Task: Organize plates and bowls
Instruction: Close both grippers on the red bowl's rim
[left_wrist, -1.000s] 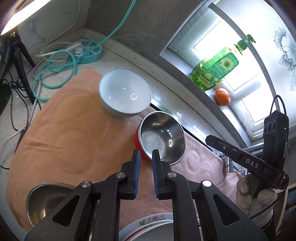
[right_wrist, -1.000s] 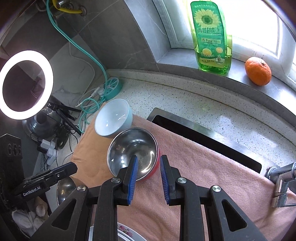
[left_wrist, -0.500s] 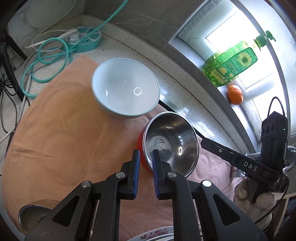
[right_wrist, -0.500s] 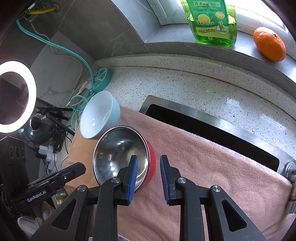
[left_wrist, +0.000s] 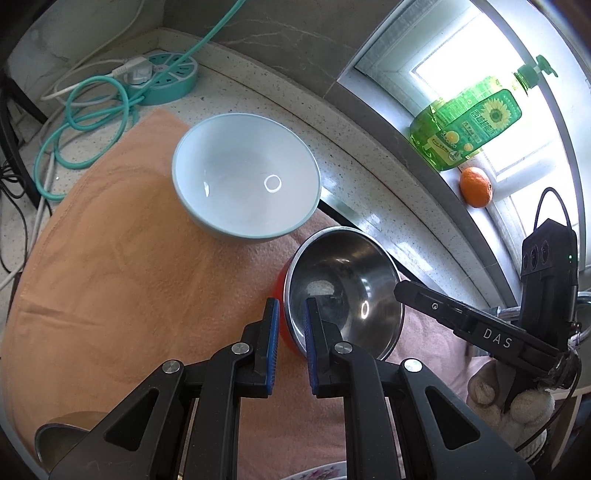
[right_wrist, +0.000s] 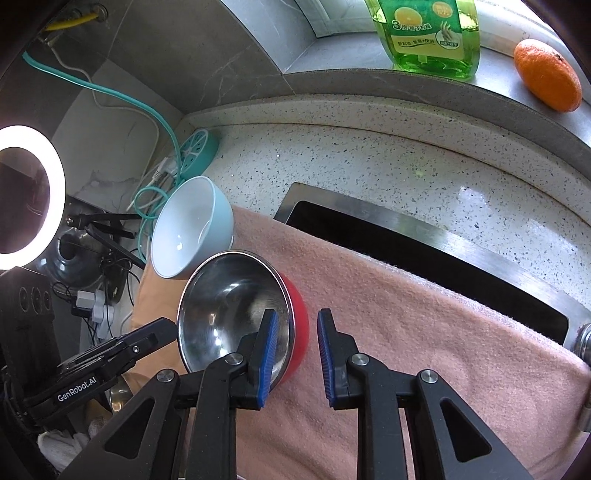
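A steel bowl with a red outside (left_wrist: 343, 291) (right_wrist: 225, 306) stands on the towels, just in front of a pale blue bowl (left_wrist: 243, 177) (right_wrist: 184, 232). My left gripper (left_wrist: 290, 328) (right_wrist: 166, 326) is shut to a narrow slit, which lines up with the steel bowl's near-left rim. Whether the pads touch the rim is unclear. My right gripper (right_wrist: 295, 339) (left_wrist: 399, 290) straddles the opposite rim, and its jaws are closing. One pad is inside the bowl and the other stands off the red wall. A second steel bowl (left_wrist: 55, 439) and a flowered plate (left_wrist: 321, 474) peek in below.
An orange towel (left_wrist: 110, 277) and a pink towel (right_wrist: 406, 332) cover the counter and part of the sink opening (right_wrist: 406, 251). A teal power strip (left_wrist: 166, 74) with cables lies in the corner. A soap bottle (left_wrist: 469, 125) and an orange (left_wrist: 474, 186) sit on the windowsill. A ring light (right_wrist: 29, 192) glows at the left.
Both grippers have come down and closer to the steel bowl, which now fills more of each view. The right jaws have narrowed a little. Neither bowl has moved.
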